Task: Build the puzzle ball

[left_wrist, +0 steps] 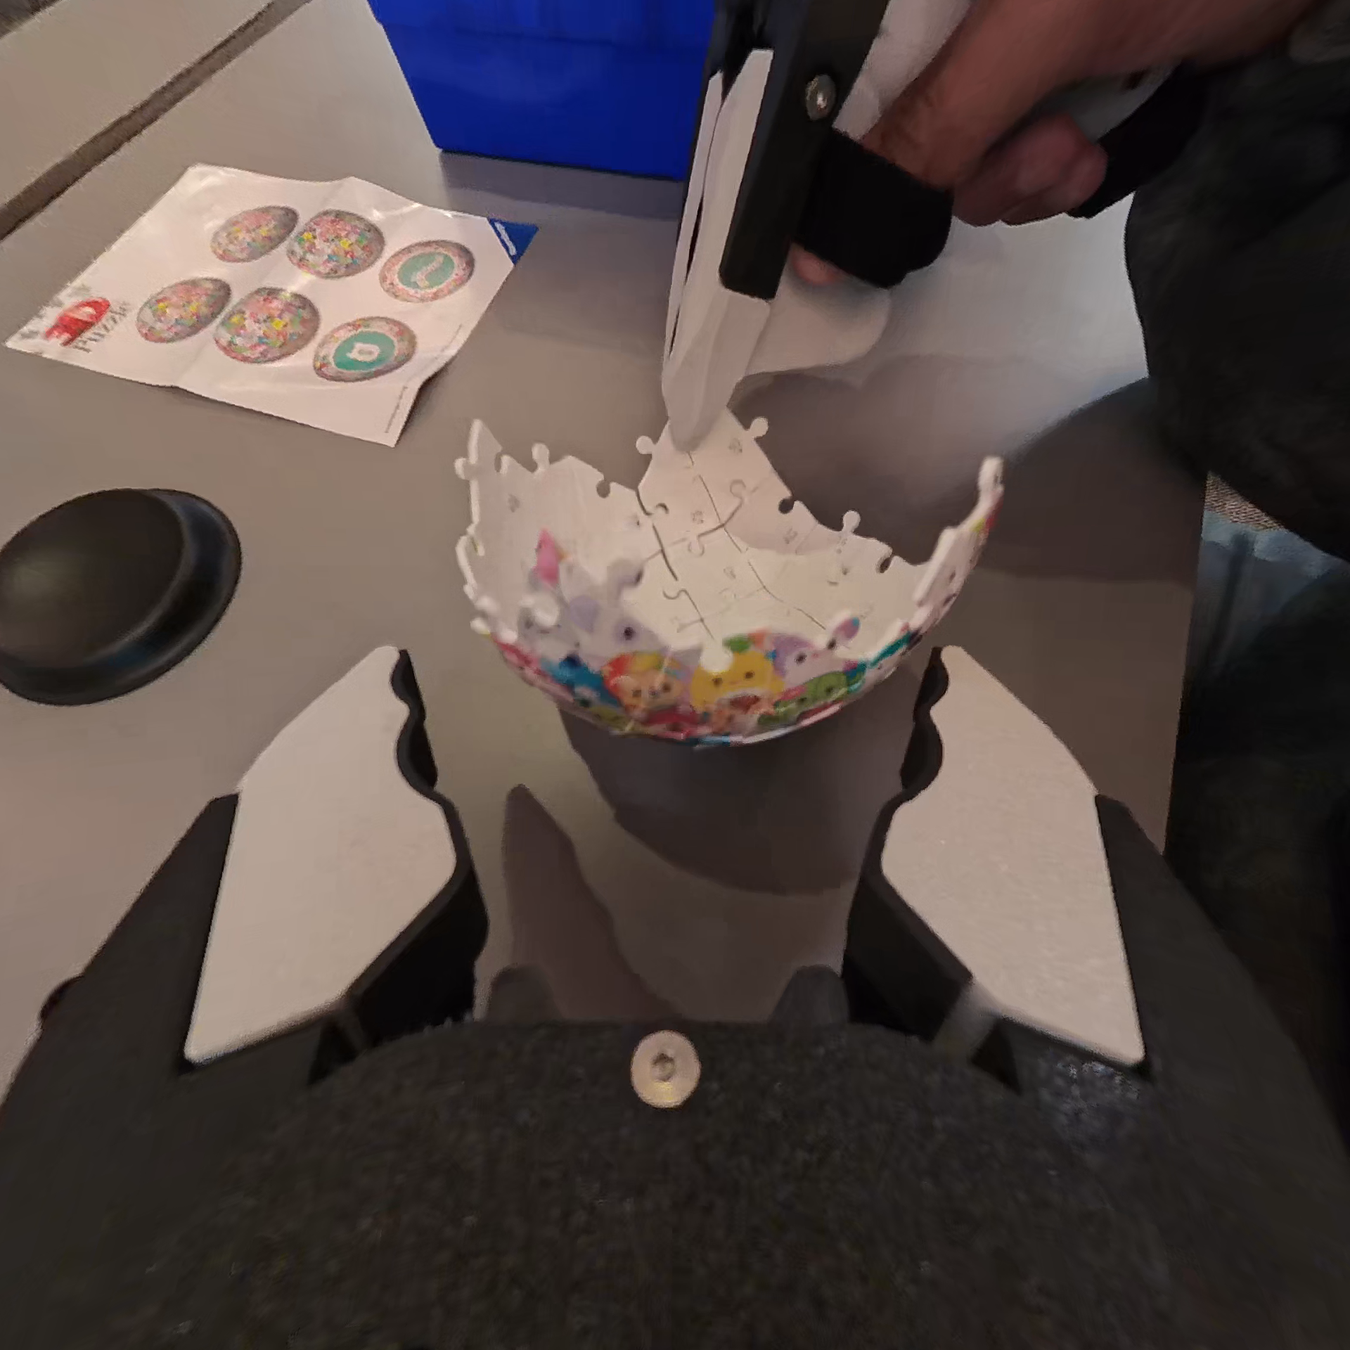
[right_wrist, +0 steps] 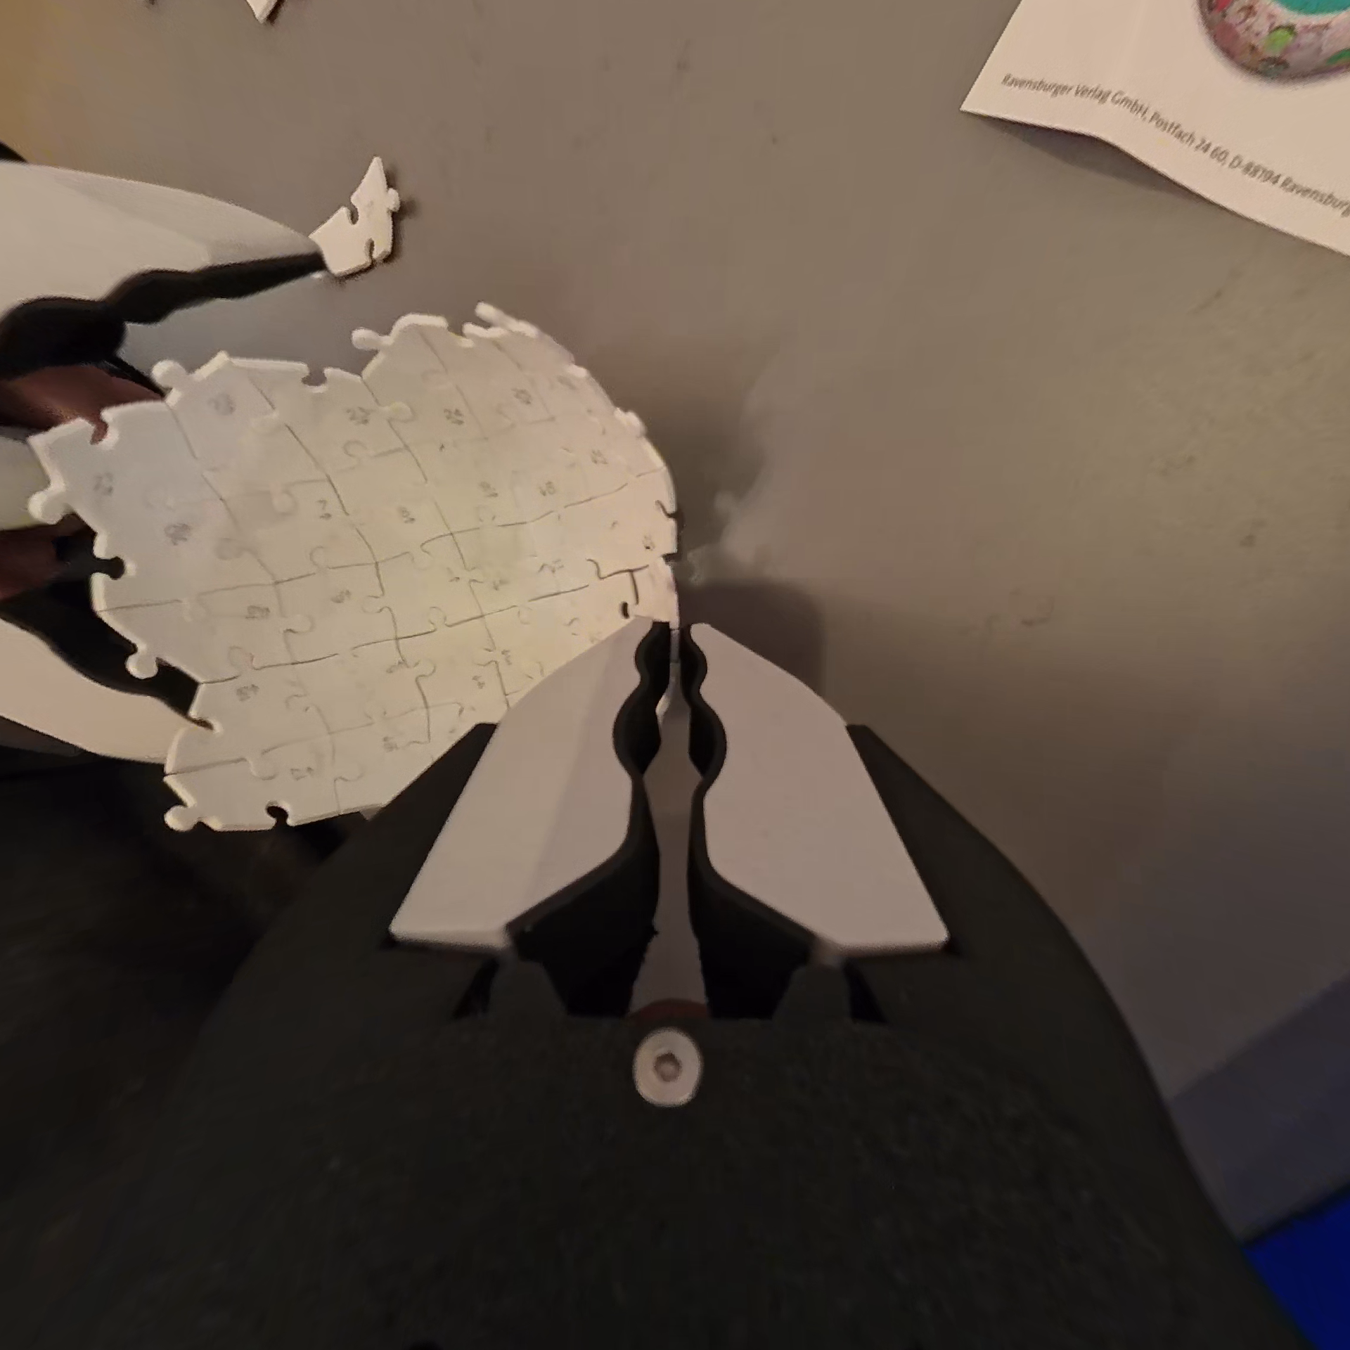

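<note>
The half-built puzzle ball (left_wrist: 730,584) is a bowl, white inside and colourful outside, hanging above the grey table (left_wrist: 365,511) over its own shadow. My right gripper (left_wrist: 687,431) comes down from above and is shut on the bowl's far rim. In the right wrist view the gripper (right_wrist: 676,628) pinches that rim, and the bowl's white numbered inside (right_wrist: 380,555) fills the left. My left gripper (left_wrist: 668,657) is open and empty, its fingers on either side of the bowl's near side. A loose white piece (right_wrist: 361,219) shows just past one left fingertip (right_wrist: 292,245); I cannot tell whether they touch.
A picture sheet (left_wrist: 263,292) lies at the back left and also shows in the right wrist view (right_wrist: 1205,109). A blue box (left_wrist: 548,73) stands behind it. A black round cap (left_wrist: 109,592) sits in the table at left. A person's hand (left_wrist: 1023,109) holds the right gripper. There is about 9 centimeters between the tips of the two grippers. To the loose white piece (right_wrist: 361,219): left tips about 9 centimeters, right tips about 20 centimeters.
</note>
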